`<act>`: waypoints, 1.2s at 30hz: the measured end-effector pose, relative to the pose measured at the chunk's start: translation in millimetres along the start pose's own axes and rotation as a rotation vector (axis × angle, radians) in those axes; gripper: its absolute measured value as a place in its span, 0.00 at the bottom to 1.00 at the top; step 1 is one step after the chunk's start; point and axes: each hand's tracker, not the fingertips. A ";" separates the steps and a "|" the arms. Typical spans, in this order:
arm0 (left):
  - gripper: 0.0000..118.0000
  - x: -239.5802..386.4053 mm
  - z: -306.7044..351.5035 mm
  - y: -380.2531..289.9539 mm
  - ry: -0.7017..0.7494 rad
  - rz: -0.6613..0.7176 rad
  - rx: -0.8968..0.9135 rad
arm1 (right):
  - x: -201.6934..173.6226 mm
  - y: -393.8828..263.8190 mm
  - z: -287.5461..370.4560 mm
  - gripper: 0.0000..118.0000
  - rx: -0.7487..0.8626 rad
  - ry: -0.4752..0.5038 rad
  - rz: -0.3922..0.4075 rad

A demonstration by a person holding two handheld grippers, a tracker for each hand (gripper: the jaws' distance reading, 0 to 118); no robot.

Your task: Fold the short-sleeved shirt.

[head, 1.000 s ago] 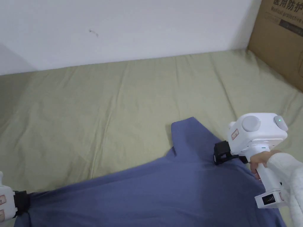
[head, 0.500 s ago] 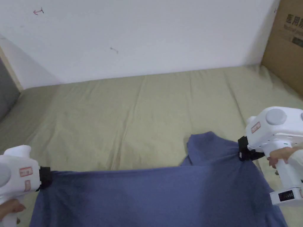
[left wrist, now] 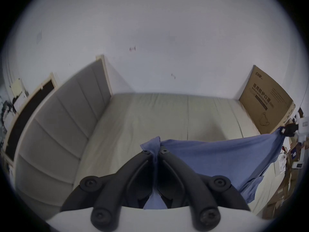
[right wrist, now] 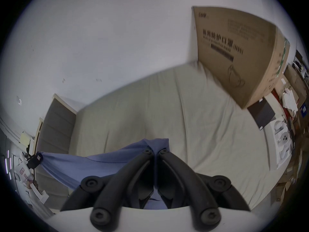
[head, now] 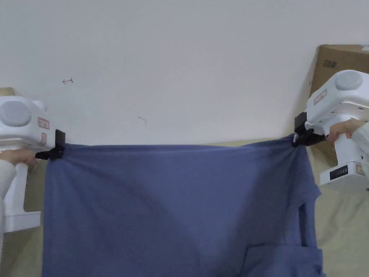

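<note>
One blue short-sleeved shirt (head: 173,209) hangs stretched above the bed (left wrist: 150,115) between two grippers — left gripper (head: 50,153) and right gripper (head: 301,139) — each with both jaws clenched on a top corner. One cardboard box (head: 333,72) stands at right.

Printed lettering on cardboard box (right wrist: 237,51) side; small red stickers on left gripper (head: 50,153) housing.

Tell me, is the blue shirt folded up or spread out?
Spread out. The shirt hangs as one flat sheet, stretched between the left gripper and right gripper.
</note>
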 end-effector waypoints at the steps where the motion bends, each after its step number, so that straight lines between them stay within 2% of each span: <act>1: 0.02 1.4 6.0 11.4 0.007 -0.003 0.008 | -6.8 11.7 8.9 0.00 0.018 -0.006 -0.001; 6: 0.02 5.2 16.6 78.5 0.035 -0.004 0.060 | -45.3 72.1 52.4 0.00 0.091 -0.061 0.025; 11: 0.02 5.3 30.9 131.5 0.086 -0.020 0.120 | -80.2 111.2 111.9 0.00 0.221 -0.058 0.054; 13: 0.02 -0.9 44.9 145.5 0.087 0.004 0.164 | -89.9 119.0 141.5 0.00 0.317 -0.017 0.009; 15: 0.02 -3.6 60.4 158.2 0.103 0.025 0.223 | -97.0 125.1 166.2 0.00 0.344 0.020 0.012; 16: 0.02 -5.1 68.4 167.8 0.114 -0.002 0.212 | -101.9 128.5 175.8 0.00 0.334 0.002 0.025; 18: 0.02 -7.1 82.5 176.5 0.118 0.019 0.303 | -107.5 126.4 192.1 0.00 0.410 0.031 0.039; 20: 0.02 -6.6 101.5 179.9 0.141 0.017 0.338 | -111.1 123.1 197.2 0.00 0.389 0.015 0.076; 21: 0.02 -3.1 79.9 173.6 0.132 0.000 0.329 | -111.3 121.0 196.8 0.00 0.394 0.020 0.072; 22: 0.02 -1.8 87.4 173.8 0.142 -0.020 0.333 | -110.0 118.6 194.6 0.00 0.389 0.017 0.074; 24: 0.02 -5.9 80.9 166.2 0.132 -0.026 0.338 | -105.8 109.2 183.0 0.00 0.374 0.025 0.077; 29: 0.02 -19.7 0.2 106.9 0.149 -0.024 0.175 | -86.7 61.1 100.3 0.00 0.207 0.001 0.093; 30: 0.02 -11.7 -17.0 76.3 0.152 -0.034 0.101 | -81.7 49.2 74.6 0.00 0.147 -0.027 0.103; 33: 0.02 -3.4 -85.9 -8.2 0.122 0.001 -0.063 | -57.0 12.1 -15.2 0.00 -0.002 -0.077 0.066; 35: 0.02 -12.6 -135.7 -64.1 0.117 0.023 -0.180 | -40.1 -18.7 -77.4 0.00 -0.107 -0.103 0.016; 36: 0.02 -17.1 -154.9 -86.1 0.126 0.040 -0.182 | -32.8 -35.2 -101.9 0.00 -0.145 -0.104 0.013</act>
